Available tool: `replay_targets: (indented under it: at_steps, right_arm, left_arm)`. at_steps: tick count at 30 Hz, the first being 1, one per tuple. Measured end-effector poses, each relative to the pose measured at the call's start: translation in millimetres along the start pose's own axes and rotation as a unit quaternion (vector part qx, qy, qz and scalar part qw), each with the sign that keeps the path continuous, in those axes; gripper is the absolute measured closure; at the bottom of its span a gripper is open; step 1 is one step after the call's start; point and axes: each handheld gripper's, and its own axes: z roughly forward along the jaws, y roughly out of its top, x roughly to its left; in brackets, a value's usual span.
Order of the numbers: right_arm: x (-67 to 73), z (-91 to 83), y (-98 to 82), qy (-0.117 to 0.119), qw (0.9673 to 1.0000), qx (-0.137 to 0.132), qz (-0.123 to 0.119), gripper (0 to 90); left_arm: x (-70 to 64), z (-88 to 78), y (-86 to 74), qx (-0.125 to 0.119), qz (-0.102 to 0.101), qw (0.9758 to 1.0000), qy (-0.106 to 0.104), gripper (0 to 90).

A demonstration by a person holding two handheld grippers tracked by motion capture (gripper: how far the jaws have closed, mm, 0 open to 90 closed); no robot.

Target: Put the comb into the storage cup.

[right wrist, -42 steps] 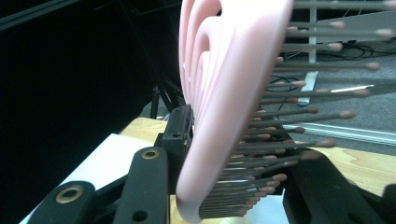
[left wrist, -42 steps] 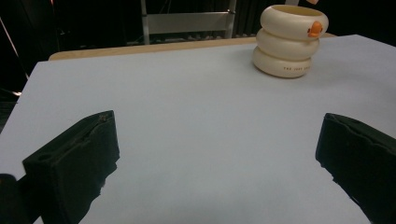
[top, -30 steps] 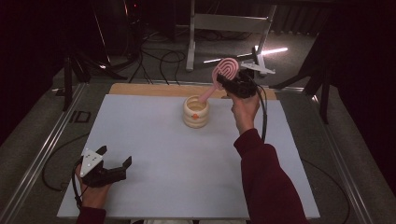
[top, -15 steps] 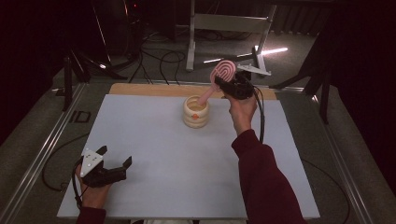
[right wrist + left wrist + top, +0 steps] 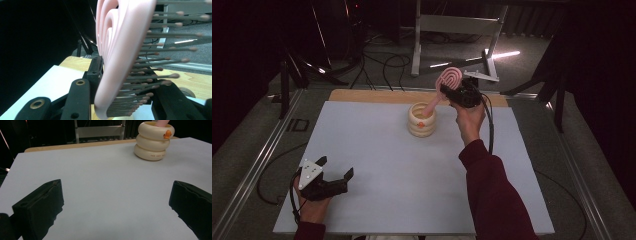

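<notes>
Room: dark, black drapes at the back and sides | Floor (image 5: 377, 75): grey carpet strewn with black cables (image 5: 382, 60) | Furniture: grey metal stand (image 5: 452, 30) behind a pale surface (image 5: 377, 150) with a wooden far edge | Light: bright strip (image 5: 504, 54) lying on the floor

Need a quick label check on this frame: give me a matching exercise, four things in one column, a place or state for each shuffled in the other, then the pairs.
Things:
1. pink hairbrush
2. cream ringed holder
3. left tool
4. right tool

States:
A. open, nothing between the jaws, low over the near left of the mat
B. shut on the brush head, raised above the far edge of the mat
C. standing upright on the white mat
D. tilted, handle end down in the holder's mouth

Pairs: 1-D, 2-C, 3-A, 4-B
</notes>
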Motion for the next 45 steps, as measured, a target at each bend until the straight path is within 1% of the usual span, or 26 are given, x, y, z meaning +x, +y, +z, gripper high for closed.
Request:
replay_targets:
  at_steps: [15,19,31,37,45]
  right_arm:
    - [3.9,8.3,-5.4,0.003,0.9999,0.010,0.000,63.8]
    - [4.9,10.5,-7.3,0.004,0.9999,0.010,0.003,63.8]
    - [5.2,18.7,-16.4,0.002,0.9998,0.019,0.005,63.8]
    - [6.3,23.2,-20.1,0.005,0.9997,0.022,0.009,63.8]
    - [7.8,28.2,-24.3,0.006,0.9996,0.025,0.008,63.8]
  left_arm:
    - [0.1,0.3,-0.3,0.000,0.001,1.0000,0.000,0.1]
    - [0.3,0.1,-0.3,0.000,0.001,1.0000,0.000,0.1]
    - [0.4,0.2,-0.3,0.000,0.000,1.0000,-0.001,0.1]
    - [0.0,0.2,-0.3,0.000,0.001,1.0000,-0.001,0.1]
    - [0.3,0.4,-0.4,0.001,0.001,1.0000,-0.001,0.1]
